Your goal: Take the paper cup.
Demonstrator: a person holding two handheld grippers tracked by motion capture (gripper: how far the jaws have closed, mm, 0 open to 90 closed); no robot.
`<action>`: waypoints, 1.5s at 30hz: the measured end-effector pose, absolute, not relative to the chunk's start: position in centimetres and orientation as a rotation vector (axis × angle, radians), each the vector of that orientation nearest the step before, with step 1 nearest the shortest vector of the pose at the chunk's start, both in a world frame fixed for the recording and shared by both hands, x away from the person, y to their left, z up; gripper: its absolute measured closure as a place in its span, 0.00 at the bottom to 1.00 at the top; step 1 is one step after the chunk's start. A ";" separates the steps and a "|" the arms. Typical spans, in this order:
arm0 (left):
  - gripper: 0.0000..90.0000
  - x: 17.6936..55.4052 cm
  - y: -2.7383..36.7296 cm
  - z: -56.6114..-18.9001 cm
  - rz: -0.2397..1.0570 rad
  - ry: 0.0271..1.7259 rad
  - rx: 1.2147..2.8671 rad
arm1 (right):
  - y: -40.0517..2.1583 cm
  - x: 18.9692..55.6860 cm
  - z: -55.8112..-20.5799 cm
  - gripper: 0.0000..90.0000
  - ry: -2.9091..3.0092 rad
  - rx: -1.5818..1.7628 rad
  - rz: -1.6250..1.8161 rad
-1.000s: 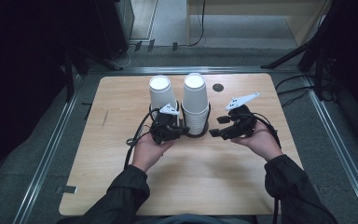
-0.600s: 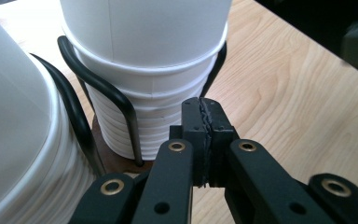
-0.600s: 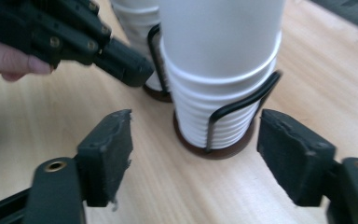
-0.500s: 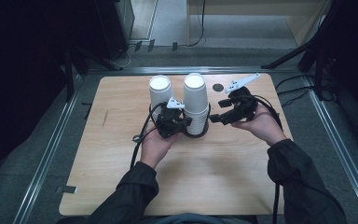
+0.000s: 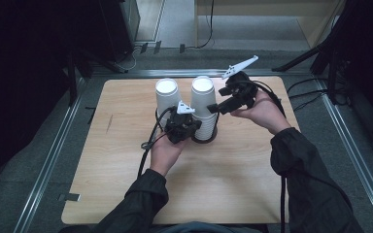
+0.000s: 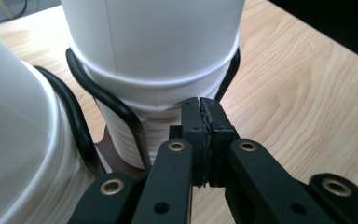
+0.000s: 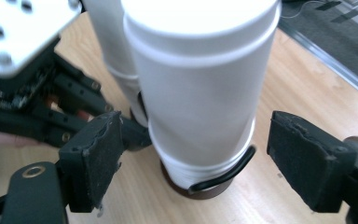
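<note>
Plainly, the main risk is a toppled stack. The shorter cup stack (image 5: 167, 97) on the left stands close against the taller cup stack (image 5: 204, 104), and both sit in one black wire holder (image 5: 205, 141) on the wooden table (image 5: 126, 160). A sideways knock on one would likely push it into the other.

The left gripper (image 5: 193, 127) is low at the foot of the taller stack, its jaws pressed fully together. In the left gripper view the tips (image 6: 200, 112) meet right at a lower cup rim, beside the wire of the holder. I cannot tell whether anything thin is pinched between them. If this hand shifts or lets go while a cup is being lifted, the whole stack could rise with it or tip, since nested cups tend to stick.

The right gripper (image 5: 213, 108) is up beside the top of the taller stack. Its jaws have just been opening and now stand wide apart. In the right gripper view the top cup (image 7: 200, 84) sits between the two pads (image 7: 95, 154), nearer the left one, with air on both sides and no contact. Closing too hard there would crush the thin paper wall. Closing too low could catch two cups at once. An off-centre closure would let one pad arrive first and shove the stack sideways towards its neighbour.
</note>
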State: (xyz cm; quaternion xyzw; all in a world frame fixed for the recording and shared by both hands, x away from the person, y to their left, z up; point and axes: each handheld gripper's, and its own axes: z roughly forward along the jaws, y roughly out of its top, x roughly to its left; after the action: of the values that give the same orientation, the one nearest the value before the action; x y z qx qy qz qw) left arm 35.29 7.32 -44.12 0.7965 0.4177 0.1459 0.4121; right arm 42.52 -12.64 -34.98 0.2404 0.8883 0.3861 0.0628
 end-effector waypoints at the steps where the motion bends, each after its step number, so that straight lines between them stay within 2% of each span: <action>1: 1.00 35.3 7.3 -44.1 0.371 1.051 1.999 | -12.4 42.7 -34.7 0.20 2.692 0.723 1.181; 16: 0.98 34.9 6.4 -44.3 0.423 1.002 2.059 | -7.7 44.8 -33.4 0.15 2.771 0.671 1.012; 21: 0.97 35.1 6.4 -44.3 0.393 1.011 2.052 | -6.9 45.4 -33.4 0.15 2.792 0.686 0.949; 26: 0.96 35.1 6.5 -44.4 0.381 1.004 2.038 | -6.5 45.6 -32.8 0.24 2.781 0.666 0.916; 36: 0.95 35.2 6.6 -44.3 0.371 1.010 2.017 | -6.1 45.4 -32.5 0.26 2.774 0.627 0.877; 40: 0.90 35.3 6.7 -44.3 0.360 0.998 2.005 | -6.0 45.4 -32.4 0.26 2.780 0.623 0.859; 45: 0.88 35.3 6.7 -44.3 0.362 0.997 2.008 | -6.3 45.4 -31.7 0.27 2.760 0.625 0.915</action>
State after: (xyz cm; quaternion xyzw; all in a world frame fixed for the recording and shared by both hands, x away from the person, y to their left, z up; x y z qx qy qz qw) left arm 35.26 6.70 -44.30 0.8017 0.3982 0.1445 0.4218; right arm 45.45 -6.34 -31.68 0.2095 0.9247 0.3067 0.0837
